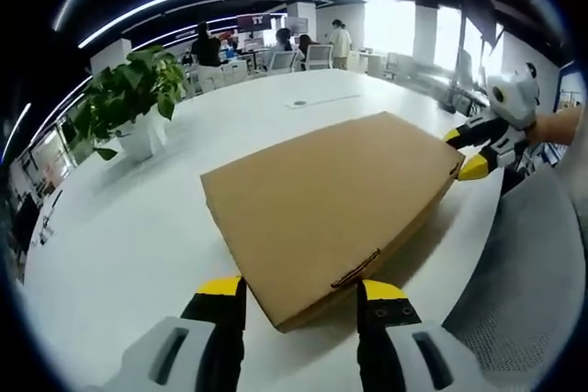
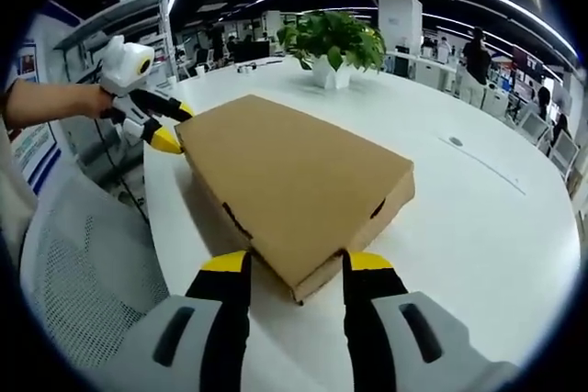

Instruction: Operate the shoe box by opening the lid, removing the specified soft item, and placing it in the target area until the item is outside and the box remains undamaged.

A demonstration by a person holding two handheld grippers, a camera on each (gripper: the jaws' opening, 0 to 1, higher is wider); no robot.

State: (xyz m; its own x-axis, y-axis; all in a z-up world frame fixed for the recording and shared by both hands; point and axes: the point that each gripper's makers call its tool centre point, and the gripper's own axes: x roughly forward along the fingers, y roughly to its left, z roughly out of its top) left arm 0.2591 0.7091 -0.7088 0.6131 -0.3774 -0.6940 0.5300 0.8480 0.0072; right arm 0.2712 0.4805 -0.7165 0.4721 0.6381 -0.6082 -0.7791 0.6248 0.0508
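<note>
With both pairs of fingers spread at opposite corners of the closed shoe box, left gripper at 6 o'clock and right gripper likewise, we risk tearing the cardboard lid if we pull unevenly.

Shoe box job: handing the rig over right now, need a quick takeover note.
Left gripper: open, jaws straddling one corner of the shoe box, nothing held.
Right gripper: open, jaws straddling the opposite corner, nothing held.
The box lies flat on the white table near the edge by the mesh chair, lid closed. A potted plant stands beyond it.
Done: both grippers positioned at the box.
Left: lift the lid, take the soft item out, place it in the target area. The item is hidden inside.
</note>
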